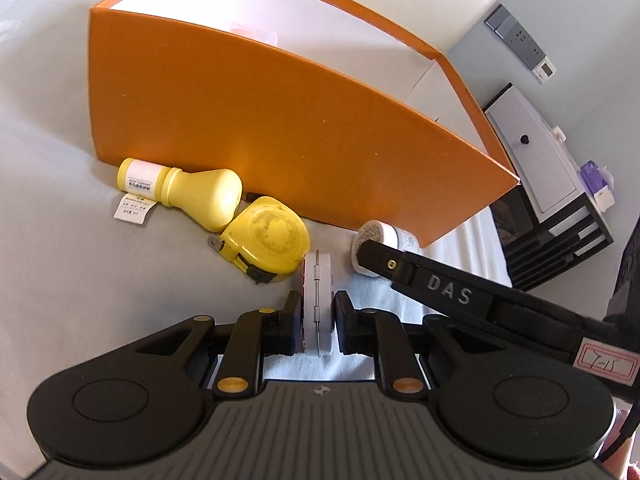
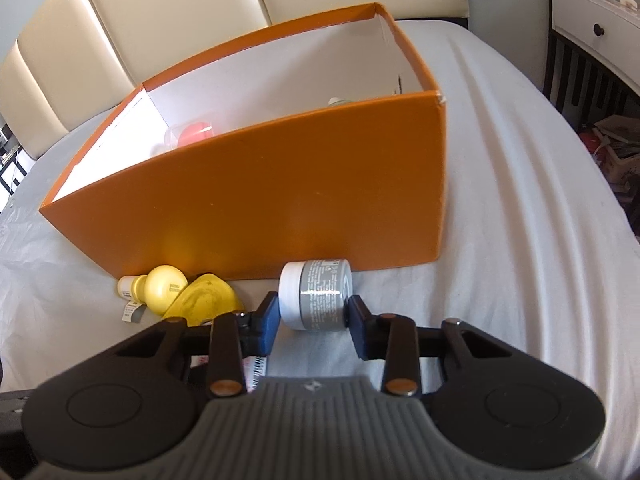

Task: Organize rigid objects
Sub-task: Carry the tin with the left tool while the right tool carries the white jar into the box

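My left gripper (image 1: 318,300) is shut on a flat white hinged case (image 1: 318,276), held on edge just above the sheet. Left of it a yellow tape measure (image 1: 266,240) and a yellow bottle (image 1: 188,194) lie against the orange box (image 1: 280,128). In the right wrist view my right gripper (image 2: 314,312) is shut on a grey jar with a white lid (image 2: 316,300), which lies on its side by the box's near wall (image 2: 280,200). The same jar (image 1: 374,236) shows in the left view, partly behind a right finger (image 1: 400,266).
The open orange box stands on a bed with a light sheet (image 2: 500,200). Inside it are a red item in a clear case (image 2: 198,134) and a pale cap (image 2: 340,101). Behind is a cream headboard (image 2: 160,20). To the right stands a white nightstand (image 1: 532,152).
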Available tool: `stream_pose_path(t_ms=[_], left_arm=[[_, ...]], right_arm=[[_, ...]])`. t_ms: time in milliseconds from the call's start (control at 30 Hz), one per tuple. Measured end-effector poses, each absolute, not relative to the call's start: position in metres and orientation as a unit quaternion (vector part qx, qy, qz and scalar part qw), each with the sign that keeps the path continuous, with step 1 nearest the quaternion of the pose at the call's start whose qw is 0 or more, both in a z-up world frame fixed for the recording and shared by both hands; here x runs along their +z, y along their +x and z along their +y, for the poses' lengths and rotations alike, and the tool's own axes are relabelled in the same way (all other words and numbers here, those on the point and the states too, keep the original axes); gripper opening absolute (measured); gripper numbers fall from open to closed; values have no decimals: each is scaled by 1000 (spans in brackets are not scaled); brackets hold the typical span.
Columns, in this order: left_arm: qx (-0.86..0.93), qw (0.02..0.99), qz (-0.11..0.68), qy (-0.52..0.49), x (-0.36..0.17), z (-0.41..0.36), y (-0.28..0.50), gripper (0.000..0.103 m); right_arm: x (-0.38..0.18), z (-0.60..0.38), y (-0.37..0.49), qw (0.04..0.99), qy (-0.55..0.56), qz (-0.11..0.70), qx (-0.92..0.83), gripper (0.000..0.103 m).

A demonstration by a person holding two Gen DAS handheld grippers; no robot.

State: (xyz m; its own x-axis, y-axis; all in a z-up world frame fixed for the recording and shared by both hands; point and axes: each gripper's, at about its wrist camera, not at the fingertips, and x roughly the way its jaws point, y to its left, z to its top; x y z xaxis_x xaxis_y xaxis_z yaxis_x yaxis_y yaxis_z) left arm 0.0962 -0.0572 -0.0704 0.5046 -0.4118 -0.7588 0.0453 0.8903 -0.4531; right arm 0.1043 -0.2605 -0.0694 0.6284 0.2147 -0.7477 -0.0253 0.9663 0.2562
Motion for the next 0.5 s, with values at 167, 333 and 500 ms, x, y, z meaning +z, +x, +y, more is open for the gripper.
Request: stream_pose_path(t_ms=[167,333,500], left_arm=[[-139,854,458,-202,-54,-45,83,19],[-135,866,432,-213,-32,-32,76,19],[-142,880,399,-216,-3,-21,80,19]], right_arm=[[-56,-261,84,905,90,412,64,34],[-34,-261,66,913,74,393,76,34],[3,-251,57,927,48,358,101,34]])
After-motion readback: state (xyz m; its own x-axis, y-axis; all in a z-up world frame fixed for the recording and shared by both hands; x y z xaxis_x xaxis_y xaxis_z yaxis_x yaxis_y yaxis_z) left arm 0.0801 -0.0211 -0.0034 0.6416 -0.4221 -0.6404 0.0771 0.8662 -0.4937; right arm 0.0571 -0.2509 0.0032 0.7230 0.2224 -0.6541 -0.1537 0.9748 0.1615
